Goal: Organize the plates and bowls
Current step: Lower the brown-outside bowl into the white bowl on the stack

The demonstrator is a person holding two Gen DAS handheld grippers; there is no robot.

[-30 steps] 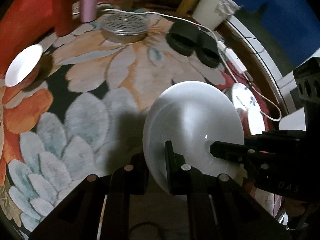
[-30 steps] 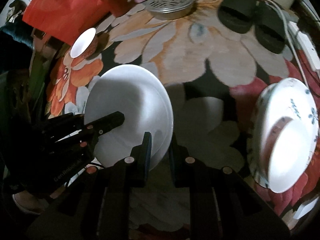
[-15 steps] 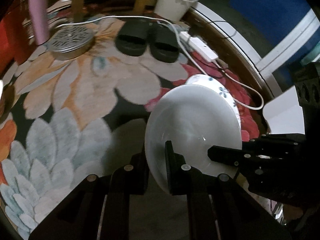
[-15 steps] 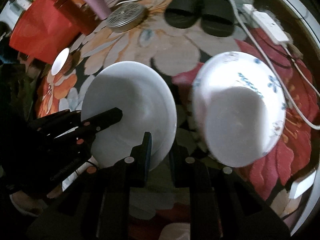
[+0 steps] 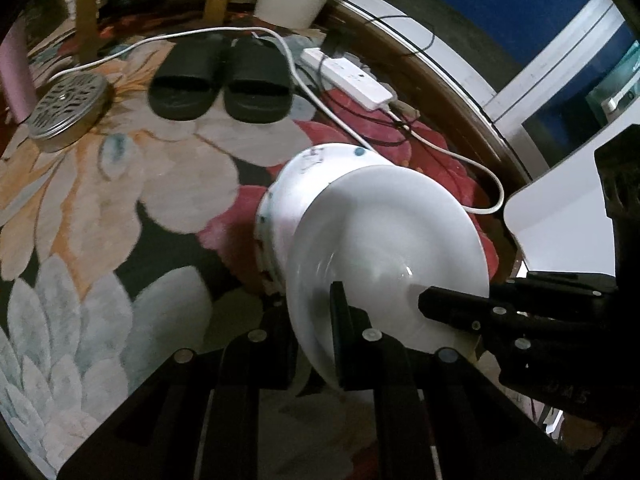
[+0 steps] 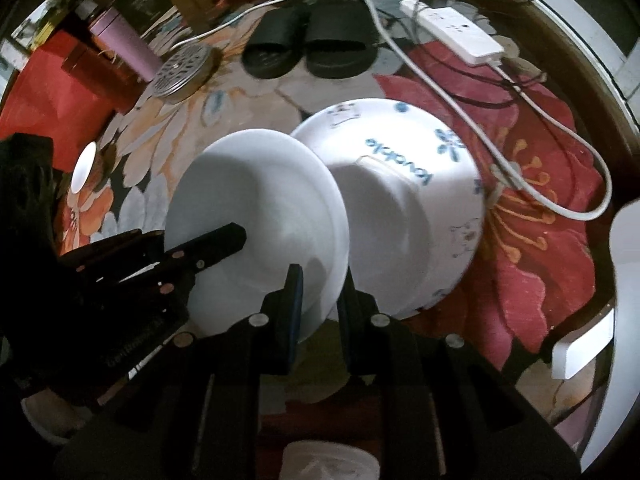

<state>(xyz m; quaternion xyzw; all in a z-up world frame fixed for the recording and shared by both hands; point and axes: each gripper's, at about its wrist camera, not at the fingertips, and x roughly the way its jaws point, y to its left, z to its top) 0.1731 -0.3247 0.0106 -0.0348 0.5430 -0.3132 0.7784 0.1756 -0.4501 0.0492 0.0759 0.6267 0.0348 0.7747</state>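
A plain white plate (image 5: 384, 240) (image 6: 256, 192) hangs tilted over the floral carpet, held at two places on its rim. My left gripper (image 5: 312, 328) is shut on its near rim, and in the right wrist view the left gripper (image 6: 224, 240) reaches in from the left. My right gripper (image 6: 320, 300) is shut on the plate's right rim; it enters the left wrist view (image 5: 440, 304) from the right. Just behind the plate, a blue-printed white dish (image 5: 296, 184) (image 6: 400, 148) lies on the carpet with a white piece on it. Whether plate and dish touch I cannot tell.
A small white bowl (image 6: 83, 168) sits far left on the carpet. Black slippers (image 5: 220, 76), a perforated metal tin (image 5: 68, 108), a pink tumbler (image 6: 124, 48) and a red box (image 6: 52, 92) stand behind. A power strip (image 5: 352, 80) and white cable (image 6: 560, 136) run at right.
Both grippers have carried the white plate to the right across the carpet, from near the small bowl to right in front of the blue-printed dish. Both stay shut on it.
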